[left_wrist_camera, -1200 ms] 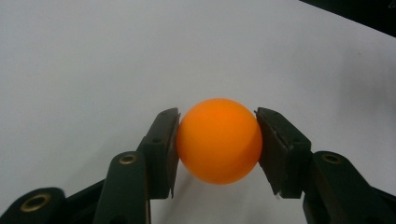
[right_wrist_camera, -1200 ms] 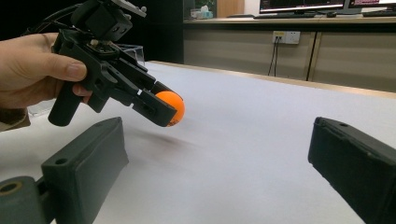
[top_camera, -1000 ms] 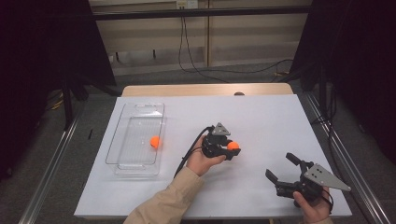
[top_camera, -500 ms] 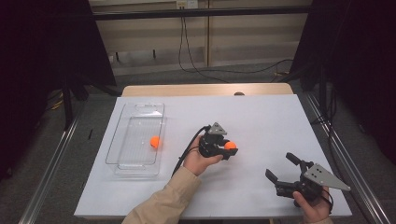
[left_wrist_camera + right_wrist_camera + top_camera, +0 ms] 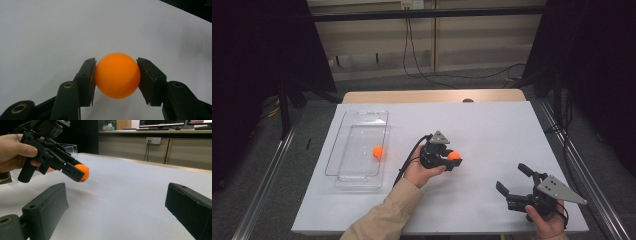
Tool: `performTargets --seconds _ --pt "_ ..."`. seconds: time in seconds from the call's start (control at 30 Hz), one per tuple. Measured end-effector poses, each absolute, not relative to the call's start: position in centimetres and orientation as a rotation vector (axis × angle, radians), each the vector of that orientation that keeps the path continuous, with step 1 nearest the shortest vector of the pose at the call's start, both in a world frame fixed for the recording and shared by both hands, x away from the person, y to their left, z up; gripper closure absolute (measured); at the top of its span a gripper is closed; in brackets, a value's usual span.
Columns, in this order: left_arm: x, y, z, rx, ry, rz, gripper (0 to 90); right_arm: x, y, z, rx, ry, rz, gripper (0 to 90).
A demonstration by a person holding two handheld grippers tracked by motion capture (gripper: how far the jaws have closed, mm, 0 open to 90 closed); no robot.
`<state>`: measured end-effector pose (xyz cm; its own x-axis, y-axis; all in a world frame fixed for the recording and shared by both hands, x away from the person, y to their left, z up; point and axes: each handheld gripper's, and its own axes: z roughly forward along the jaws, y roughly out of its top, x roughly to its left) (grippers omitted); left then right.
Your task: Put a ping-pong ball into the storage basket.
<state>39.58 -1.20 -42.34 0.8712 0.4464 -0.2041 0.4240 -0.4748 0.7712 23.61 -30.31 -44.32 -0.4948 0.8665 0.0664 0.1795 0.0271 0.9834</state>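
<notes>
The left gripper holds an orange ball between its two jaws, which press on both sides of the ball. In the right gripper view this ball hangs a little above the white table, so I judge it is lifted and not resting. It is near the middle of the table, slightly toward the left edge. A clear tray stands along the left edge of the table, and a second orange ball lies already inside it. The right gripper waits near the front right corner with its jaws wide apart and nothing between them.

The step in hand seems to be the carrying of the held ball to the tray. The next move calls for taking the ball to the left, over the near wall of the tray, keeping the grip firm because a round ball can slip. Then lower it inside, beside the other ball, and only there separate the jaws.
</notes>
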Motion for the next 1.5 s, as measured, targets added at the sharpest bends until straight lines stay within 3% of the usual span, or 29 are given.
performTargets --seconds 1.5 --pt "40.1 1.4 -41.5 2.108 0.708 0.032 51.0 23.7 -30.1 -44.3 1.061 1.730 1.512 3.4"
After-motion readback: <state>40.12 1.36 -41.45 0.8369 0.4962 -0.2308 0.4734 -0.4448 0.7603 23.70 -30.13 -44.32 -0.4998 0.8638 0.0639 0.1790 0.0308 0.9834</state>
